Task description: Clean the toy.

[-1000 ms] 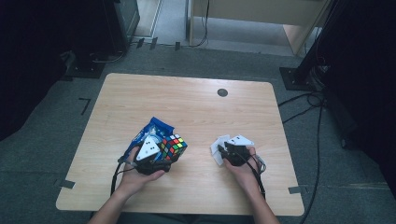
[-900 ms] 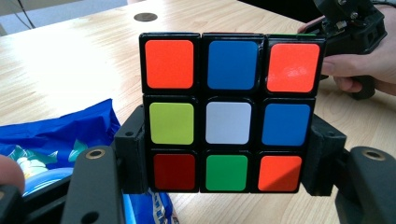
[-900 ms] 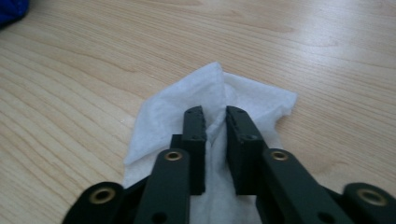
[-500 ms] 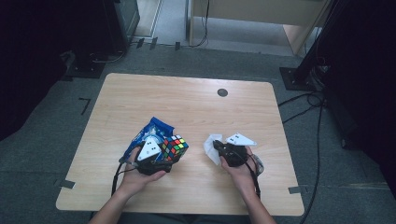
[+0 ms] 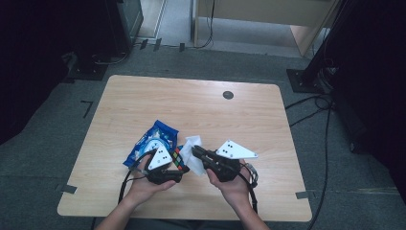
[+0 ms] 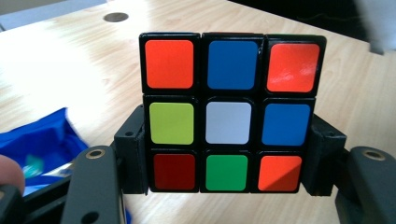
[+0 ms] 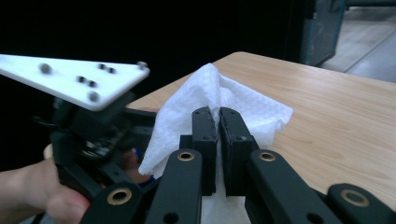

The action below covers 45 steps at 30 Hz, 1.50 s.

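A scrambled puzzle cube with coloured stickers is clamped between the jaws of my left gripper, held just above the table. In the high view the cube shows beside the left gripper. My right gripper is shut on a white paper tissue, pinched between its two black pads. From above, the right gripper holds the tissue right against the cube's side. Whether tissue and cube touch I cannot tell.
A blue snack bag lies on the wooden table behind the left hand, also seen as the blue bag. A round cable hole sits near the far edge. Cables trail off the near edge.
The right gripper has moved left with the tissue, from well apart to right beside the cube. The left gripper and cube have barely moved.
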### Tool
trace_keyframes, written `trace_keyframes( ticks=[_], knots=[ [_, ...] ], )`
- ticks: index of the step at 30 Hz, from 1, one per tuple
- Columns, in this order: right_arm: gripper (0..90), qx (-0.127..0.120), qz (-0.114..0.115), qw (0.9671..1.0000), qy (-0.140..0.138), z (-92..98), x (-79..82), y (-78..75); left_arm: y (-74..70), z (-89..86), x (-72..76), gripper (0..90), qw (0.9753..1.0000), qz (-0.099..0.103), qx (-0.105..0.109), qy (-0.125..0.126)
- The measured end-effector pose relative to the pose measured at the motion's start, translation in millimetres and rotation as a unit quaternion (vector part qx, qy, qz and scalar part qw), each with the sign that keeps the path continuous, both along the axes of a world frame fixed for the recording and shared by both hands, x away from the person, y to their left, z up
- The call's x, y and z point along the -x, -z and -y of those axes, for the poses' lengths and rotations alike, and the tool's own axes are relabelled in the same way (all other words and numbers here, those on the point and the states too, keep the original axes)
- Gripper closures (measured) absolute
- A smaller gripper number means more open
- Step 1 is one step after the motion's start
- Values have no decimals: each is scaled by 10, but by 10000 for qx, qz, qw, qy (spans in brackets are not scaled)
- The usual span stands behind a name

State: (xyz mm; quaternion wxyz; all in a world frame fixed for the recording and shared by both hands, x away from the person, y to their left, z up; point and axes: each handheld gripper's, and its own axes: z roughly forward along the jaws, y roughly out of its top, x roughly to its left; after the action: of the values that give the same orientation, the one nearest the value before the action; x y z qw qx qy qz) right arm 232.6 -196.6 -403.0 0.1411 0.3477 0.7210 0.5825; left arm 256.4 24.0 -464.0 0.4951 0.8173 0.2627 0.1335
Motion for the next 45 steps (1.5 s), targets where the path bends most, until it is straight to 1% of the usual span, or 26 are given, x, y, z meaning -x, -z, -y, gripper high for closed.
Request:
trace_keyframes(
  ticks=[4,7,13,15,20,25,27,29,30,31,32,33,34,36,37,39,41,43,44,45],
  knots=[
    [867,65,41,9999,-105,-91,35,5,-2,50,36,339,9999,39,-13,122],
    [866,113,16,9999,-79,-112,18,41,-4,69,61,339,9998,69,37,177],
    [865,185,-72,9998,88,-94,-38,145,-24,70,84,339,9996,158,74,227],
    [864,223,-33,9997,130,-89,-51,169,-23,70,91,339,9995,179,80,260],
    [862,224,-11,9994,259,-52,-72,202,-37,68,103,340,9993,243,87,285],
    [862,298,1,9982,512,40,-132,271,-53,43,96,340,9993,246,121,257],
    [862,466,30,9966,684,88,-169,316,-64,22,89,340,9992,235,190,261],
    [864,666,-94,9940,861,150,-238,393,-92,-10,82,340,9987,224,353,280],
    [865,819,-138,9917,984,179,-275,445,-108,-21,77,340,9987,212,371,270],
    [866,929,-192,9893,1112,214,-308,496,-114,-26,71,340,9989,210,345,251],
    [866,920,-264,9883,1185,256,-340,533,-110,-31,63,340,9991,212,290,234],
    [866,858,-334,9879,1251,298,-358,547,-96,-33,55,340,9993,215,228,204],
    [866,763,-352,9881,1285,328,-360,533,-78,-31,48,340,9995,210,154,167],
    [866,564,-269,9904,1232,349,-323,443,-42,-19,30,340,9997,195,30,113],
    [866,450,-228,9922,1141,341,-288,378,-27,-9,27,340,9998,168,10,108],
    [866,216,-97,9960,867,292,-197,243,-9,15,28,340,9998,169,-39,118],
    [866,-35,15,9985,542,214,-101,121,-1,39,41,340,9997,183,-98,142],
    [866,-230,69,9994,237,122,-18,39,0,58,54,340,9996,181,-91,180],
    [865,-252,78,9996,114,68,11,25,-3,65,61,340,9996,185,-85,208],
    [865,-221,66,9997,13,14,30,29,-9,69,69,340,9995,207,-75,233]
  ],
)
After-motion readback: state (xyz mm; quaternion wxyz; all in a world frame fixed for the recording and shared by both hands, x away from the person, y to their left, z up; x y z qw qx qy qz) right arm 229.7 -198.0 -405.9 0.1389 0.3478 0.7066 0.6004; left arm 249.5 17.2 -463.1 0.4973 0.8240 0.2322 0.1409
